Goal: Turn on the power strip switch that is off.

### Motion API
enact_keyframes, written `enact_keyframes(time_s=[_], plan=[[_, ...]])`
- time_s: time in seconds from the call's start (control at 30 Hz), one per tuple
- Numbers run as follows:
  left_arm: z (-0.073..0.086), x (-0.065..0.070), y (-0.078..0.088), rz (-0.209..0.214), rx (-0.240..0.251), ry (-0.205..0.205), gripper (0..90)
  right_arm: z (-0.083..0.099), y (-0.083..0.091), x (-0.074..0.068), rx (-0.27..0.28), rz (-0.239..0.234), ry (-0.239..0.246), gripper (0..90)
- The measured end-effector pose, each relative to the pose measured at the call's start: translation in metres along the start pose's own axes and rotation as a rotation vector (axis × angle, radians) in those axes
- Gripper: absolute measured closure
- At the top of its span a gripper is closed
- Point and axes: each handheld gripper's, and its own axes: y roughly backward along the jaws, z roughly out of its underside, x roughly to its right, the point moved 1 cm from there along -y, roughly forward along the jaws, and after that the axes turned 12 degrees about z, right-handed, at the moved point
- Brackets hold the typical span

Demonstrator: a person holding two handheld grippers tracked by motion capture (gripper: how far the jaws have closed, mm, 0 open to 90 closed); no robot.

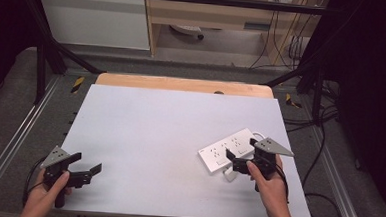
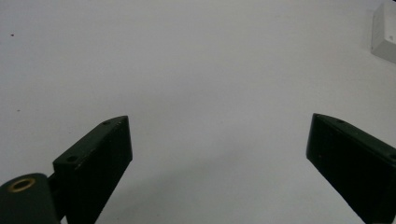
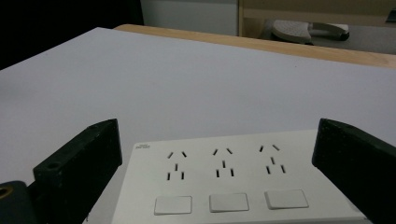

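Observation:
A white power strip lies flat on the right part of the pale table. In the right gripper view the power strip shows three socket groups and three switches. My right gripper hangs over the strip's near side, open; in its own view the right gripper has a jaw on either side of the strip, neither pressing on it. My left gripper rests near the front left corner, open; between the left gripper jaws is only bare table.
A small white block lies under the right hand, beside the strip. A white corner shows far off in the left gripper view. A wooden edge runs along the table's far side, and cables trail over the floor at right.

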Motion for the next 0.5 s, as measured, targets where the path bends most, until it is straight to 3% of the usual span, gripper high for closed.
enact_keyframes(time_s=[0.5], plan=[[0.0, 0.0, 0.0, 0.0, 0.002, 0.002, 6.9, 0.003, 0.02, 0.024, 0.01, 0.049, -0.009, 1.9]])
